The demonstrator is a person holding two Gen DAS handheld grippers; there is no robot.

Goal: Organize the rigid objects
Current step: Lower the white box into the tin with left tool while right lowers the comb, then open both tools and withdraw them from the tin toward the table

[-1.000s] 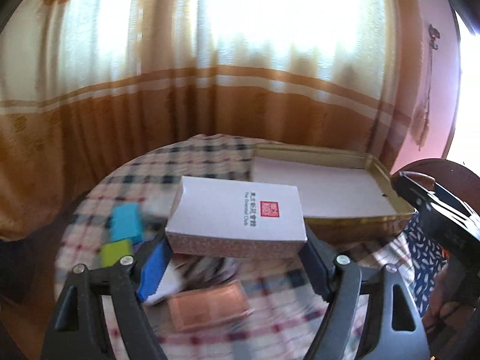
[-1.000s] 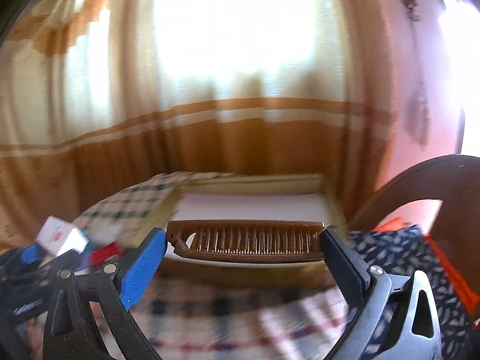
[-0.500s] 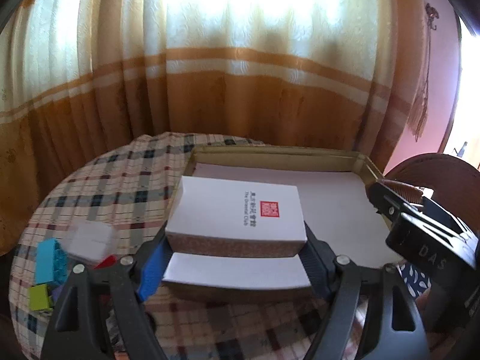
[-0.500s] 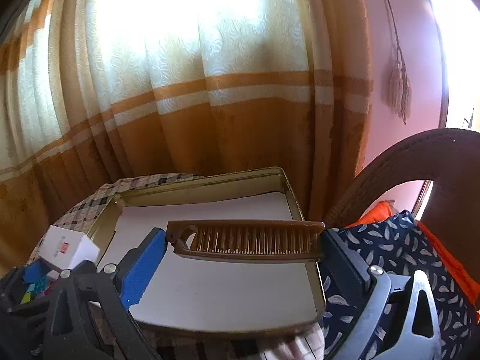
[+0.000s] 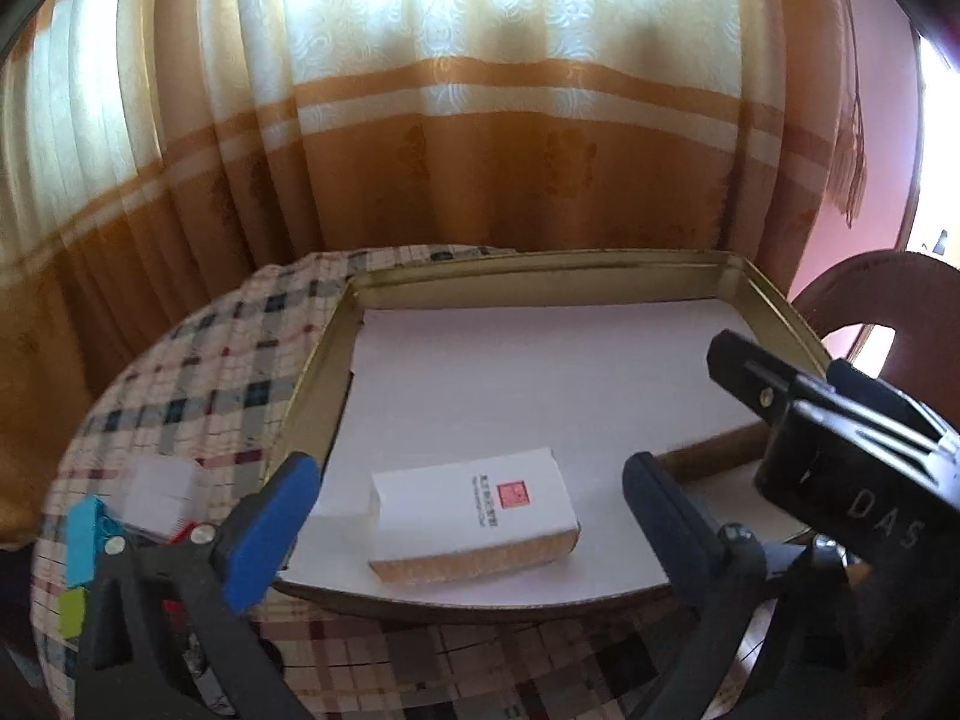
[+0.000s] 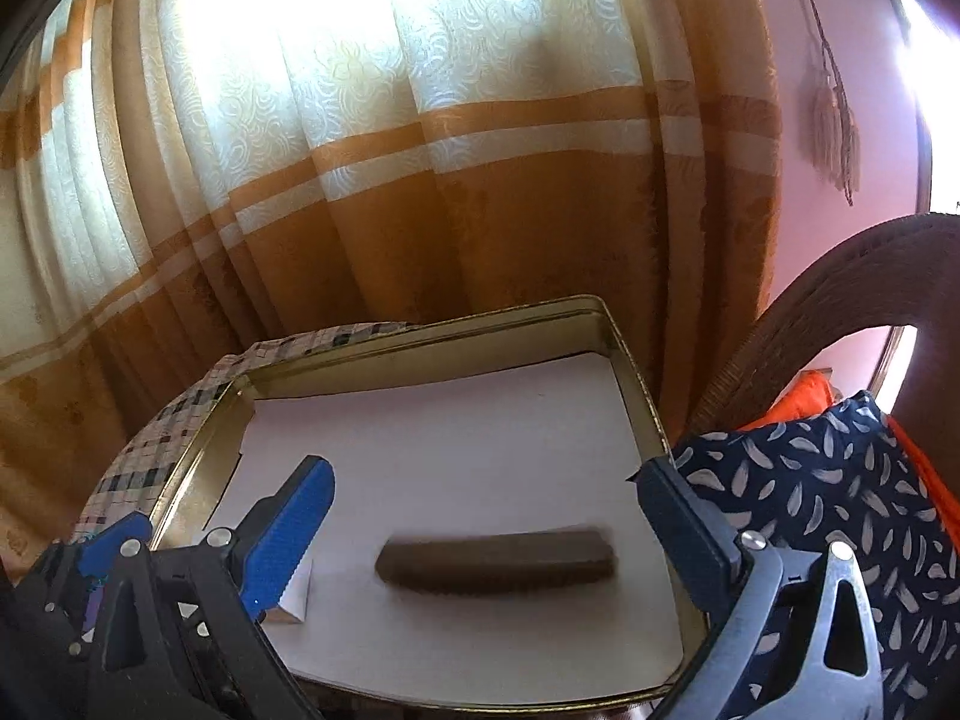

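A white box with a red stamp (image 5: 474, 513) lies on the white liner of a gold tray (image 5: 312, 384), near its front left. My left gripper (image 5: 474, 516) is open above it, fingers apart on either side. A brown comb (image 6: 498, 561), blurred, lies on the liner in the same tray (image 6: 636, 384), front right. My right gripper (image 6: 486, 534) is open over the comb. A corner of the white box (image 6: 294, 600) shows behind its left finger. The comb's end (image 5: 708, 459) shows in the left wrist view beside the right gripper body (image 5: 840, 450).
The tray sits on a round table with a checked cloth (image 5: 198, 372). Blue (image 5: 84, 540) and green (image 5: 72, 615) blocks and a blurred white box (image 5: 159, 489) lie left of the tray. Curtains hang behind. A wicker chair (image 6: 840, 300) with a patterned cushion (image 6: 810, 480) stands at right.
Both grippers moved over the tray and opened. The white box left the left gripper and the comb left the right gripper; both now lie on the liner.
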